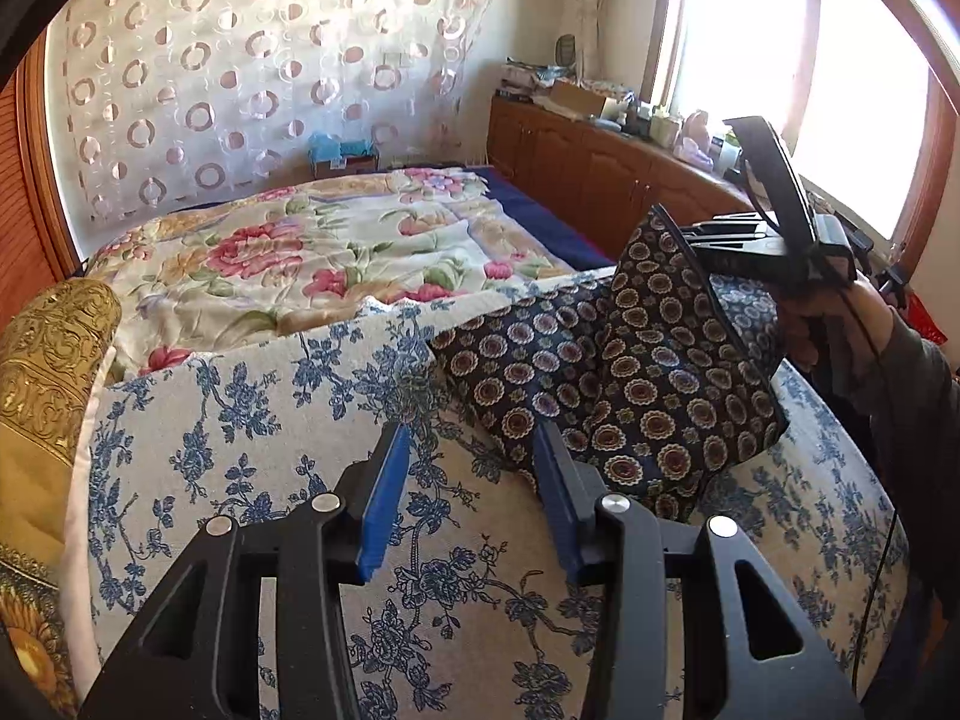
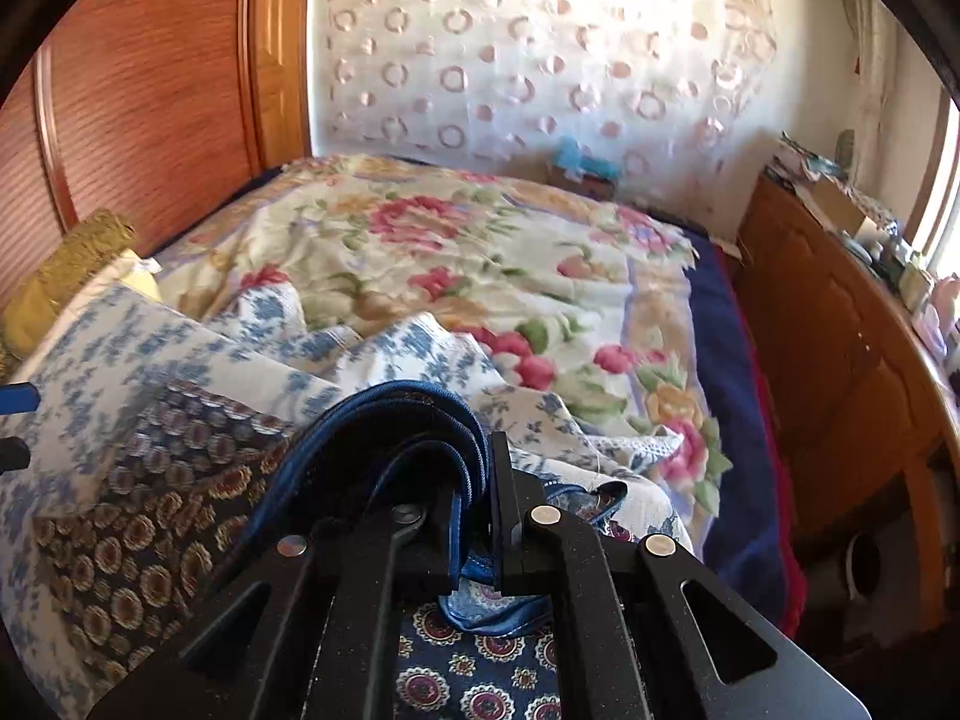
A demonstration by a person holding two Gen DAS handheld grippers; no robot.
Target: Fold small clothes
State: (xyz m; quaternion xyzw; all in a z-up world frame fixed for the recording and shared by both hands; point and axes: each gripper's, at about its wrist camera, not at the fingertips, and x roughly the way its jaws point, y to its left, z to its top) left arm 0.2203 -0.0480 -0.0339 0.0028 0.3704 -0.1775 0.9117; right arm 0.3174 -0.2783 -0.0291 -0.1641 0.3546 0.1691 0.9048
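On the left, our left gripper [image 1: 474, 492] hovers with jaws spread and empty over the blue-flowered white cushion [image 1: 240, 420], beside the near edge of the dark navy medallion-print garment [image 1: 540, 372]. To the right, our right gripper [image 2: 477, 516] pinches the garment's blue hem, lifting that side. We should carry the raised edge across evenly while the left pins the near corner flat.

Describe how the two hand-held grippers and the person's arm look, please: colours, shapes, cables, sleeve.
Left hand-held gripper: black frame with triangular cut-outs, silver round pivot pins, blue pads on its fingers. Right hand-held gripper: the same black frame and silver pins. A black cable runs by the hand; the sleeve is dark grey.
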